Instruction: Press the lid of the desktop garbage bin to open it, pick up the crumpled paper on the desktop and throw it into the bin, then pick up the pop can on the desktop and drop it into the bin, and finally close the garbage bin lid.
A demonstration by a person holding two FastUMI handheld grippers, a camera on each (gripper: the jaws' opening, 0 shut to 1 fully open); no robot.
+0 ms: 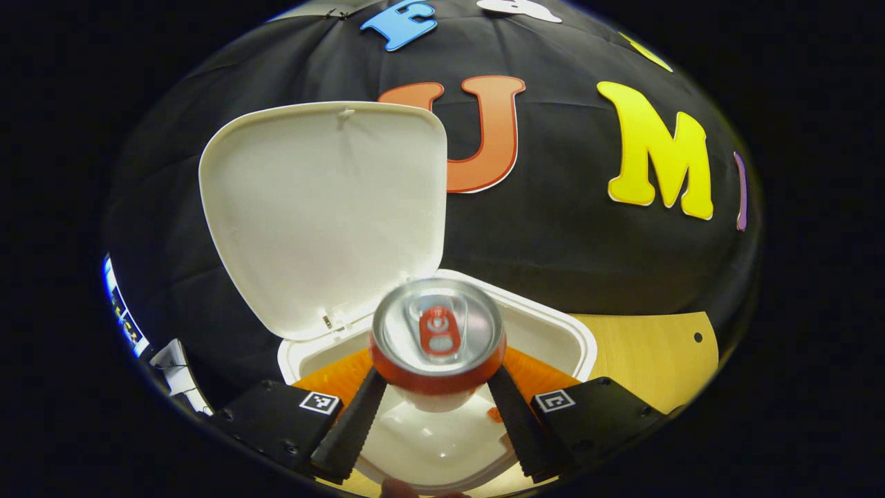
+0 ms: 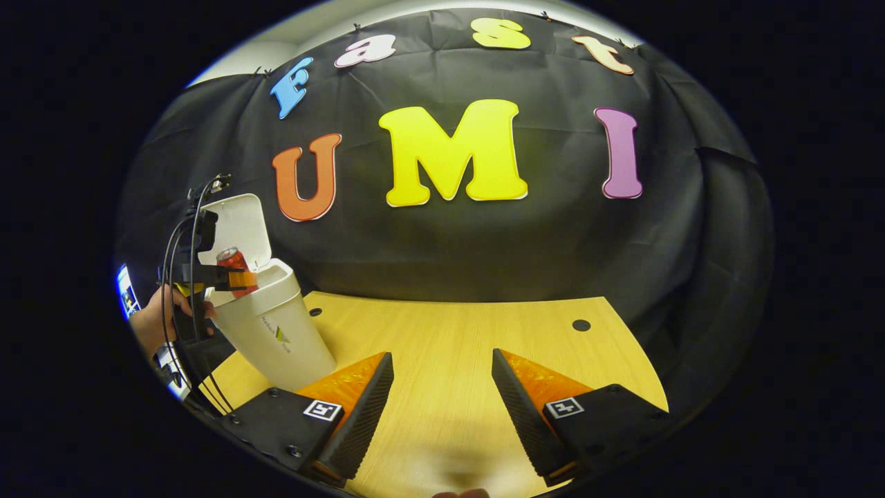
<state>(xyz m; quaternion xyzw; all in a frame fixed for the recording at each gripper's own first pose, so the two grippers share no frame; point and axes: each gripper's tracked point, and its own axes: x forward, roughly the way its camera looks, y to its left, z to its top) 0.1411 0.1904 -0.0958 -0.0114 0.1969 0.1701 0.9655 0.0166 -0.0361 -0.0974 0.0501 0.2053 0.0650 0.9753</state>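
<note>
While the lid (image 1: 325, 214) stands raised, the pop can (image 1: 437, 339) is being held over the bin (image 1: 553, 332) by the left gripper (image 1: 434, 415); the right gripper (image 2: 442, 408) is being kept spread, empty; closing remains.

White desktop garbage bin (image 2: 280, 332) stands at the wooden desk's edge, its hinged lid (image 1: 325, 214) raised upright. Red pop can (image 1: 438, 339) with silver top and red tab is held upright, directly above the bin's opening.

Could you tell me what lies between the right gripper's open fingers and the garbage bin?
Only bare wooden desktop: in the right gripper view, nothing sits between the right gripper and the garbage bin at far left.
</note>
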